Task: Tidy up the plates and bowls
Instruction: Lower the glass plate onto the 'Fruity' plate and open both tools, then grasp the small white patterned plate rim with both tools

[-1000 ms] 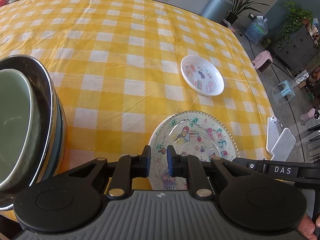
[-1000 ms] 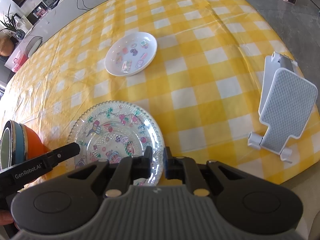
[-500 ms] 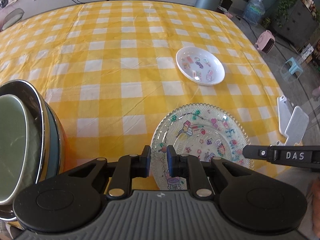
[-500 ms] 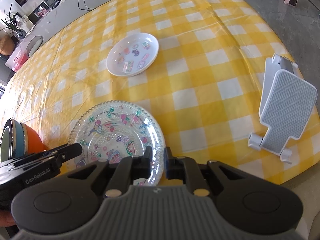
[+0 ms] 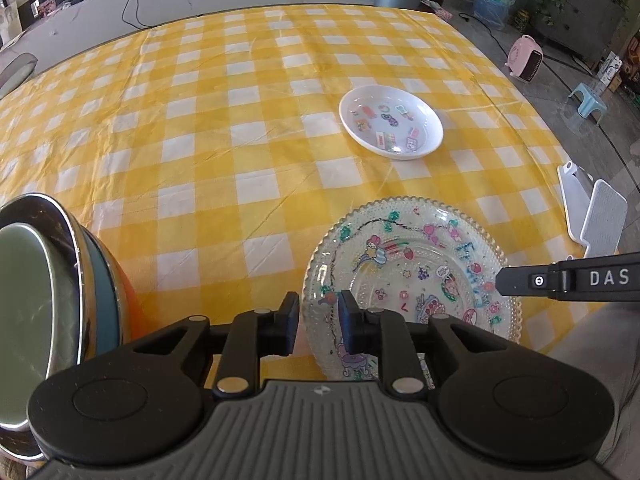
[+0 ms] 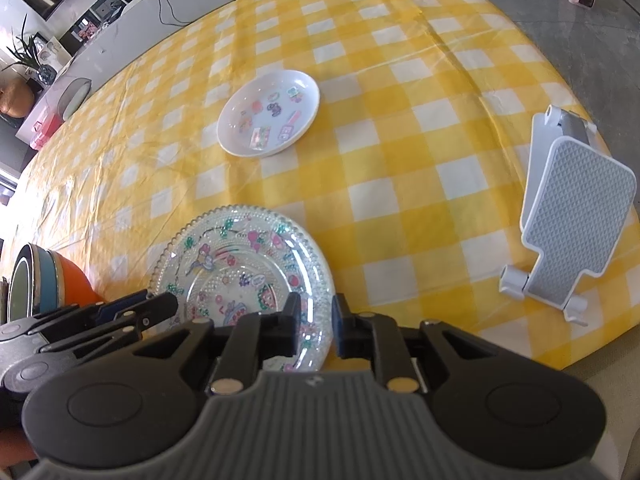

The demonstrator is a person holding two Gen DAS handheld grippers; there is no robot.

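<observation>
Both grippers have drawn back toward the table's near edge, left gripper (image 5: 319, 322) and right gripper (image 6: 314, 325) slightly parted and empty above the glass plate (image 5: 408, 276); bowls (image 5: 48, 320) sit stacked, white plate (image 6: 269, 113) unstacked mid-table.

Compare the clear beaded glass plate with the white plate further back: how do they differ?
The clear beaded glass plate is transparent with a studded rim; the white plate is opaque and smooth-rimmed. The glass one is larger, flatter and near the table edge; the white one is deeper and further in. Both carry colourful cartoon pictures and lie flat.
</observation>
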